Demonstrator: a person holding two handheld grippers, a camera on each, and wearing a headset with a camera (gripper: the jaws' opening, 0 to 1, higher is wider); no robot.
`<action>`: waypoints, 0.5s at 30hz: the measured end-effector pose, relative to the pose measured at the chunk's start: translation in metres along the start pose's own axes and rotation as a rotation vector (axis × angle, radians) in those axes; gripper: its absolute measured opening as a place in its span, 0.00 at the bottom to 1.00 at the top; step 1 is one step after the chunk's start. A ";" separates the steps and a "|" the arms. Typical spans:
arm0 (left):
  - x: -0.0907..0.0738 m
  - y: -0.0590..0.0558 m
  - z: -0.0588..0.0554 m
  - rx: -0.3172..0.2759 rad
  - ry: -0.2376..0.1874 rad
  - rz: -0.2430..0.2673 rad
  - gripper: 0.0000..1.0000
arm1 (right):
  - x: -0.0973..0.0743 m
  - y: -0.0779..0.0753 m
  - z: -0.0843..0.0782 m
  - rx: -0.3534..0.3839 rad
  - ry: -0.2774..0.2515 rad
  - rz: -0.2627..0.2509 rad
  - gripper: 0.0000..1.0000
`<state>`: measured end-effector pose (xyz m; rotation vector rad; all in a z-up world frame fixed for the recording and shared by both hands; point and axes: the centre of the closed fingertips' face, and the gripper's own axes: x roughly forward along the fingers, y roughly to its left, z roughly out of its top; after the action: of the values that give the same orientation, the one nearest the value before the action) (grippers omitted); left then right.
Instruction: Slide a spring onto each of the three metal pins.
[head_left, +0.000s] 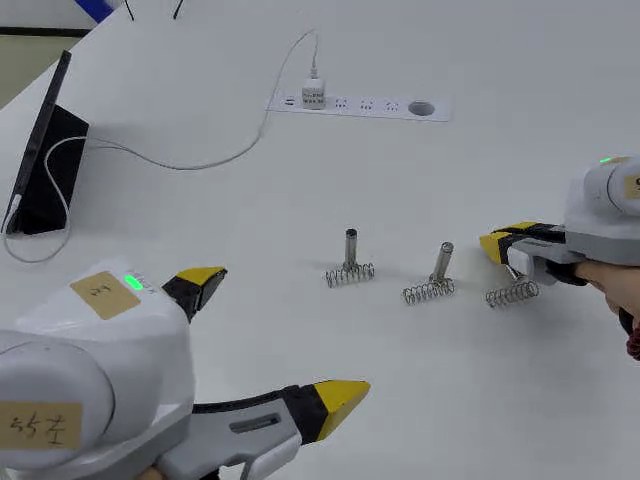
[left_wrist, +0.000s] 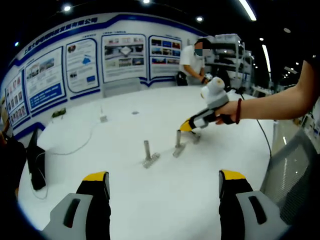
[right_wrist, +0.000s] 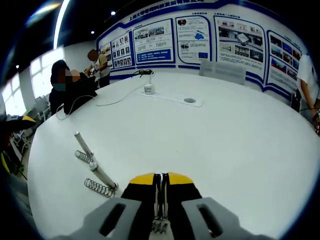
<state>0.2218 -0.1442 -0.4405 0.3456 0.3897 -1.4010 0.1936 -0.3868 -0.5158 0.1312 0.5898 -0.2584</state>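
Observation:
Two metal pins stand on the white table: one upright (head_left: 351, 247) and one leaning (head_left: 442, 261). A spring lies at the foot of each, the first (head_left: 350, 274) by the upright pin and the second (head_left: 428, 291) by the leaning one. A third spring (head_left: 512, 293) lies under my right gripper (head_left: 494, 245). In the right gripper view, this gripper (right_wrist: 160, 179) is shut on a third metal pin (right_wrist: 160, 195). My left gripper (head_left: 270, 340) hangs open and holds nothing at the near left, well short of the pins (left_wrist: 147, 150).
A white power strip (head_left: 360, 104) with a plugged charger lies at the back. Its cable (head_left: 200, 162) runs left to a black tablet stand (head_left: 45, 150). People stand beyond the table in both gripper views.

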 end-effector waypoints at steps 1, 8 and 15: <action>0.000 0.000 0.001 0.000 -0.004 -0.001 0.92 | -0.002 0.000 0.001 -0.003 -0.005 -0.001 0.09; -0.002 -0.002 0.004 -0.005 -0.017 0.001 0.92 | -0.015 0.002 0.008 -0.016 -0.021 -0.006 0.09; -0.003 -0.001 0.008 -0.013 -0.030 0.005 0.92 | -0.027 0.003 0.008 -0.037 -0.010 -0.028 0.09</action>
<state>0.2207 -0.1449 -0.4323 0.3148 0.3727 -1.3963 0.1770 -0.3802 -0.4935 0.0854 0.5865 -0.2752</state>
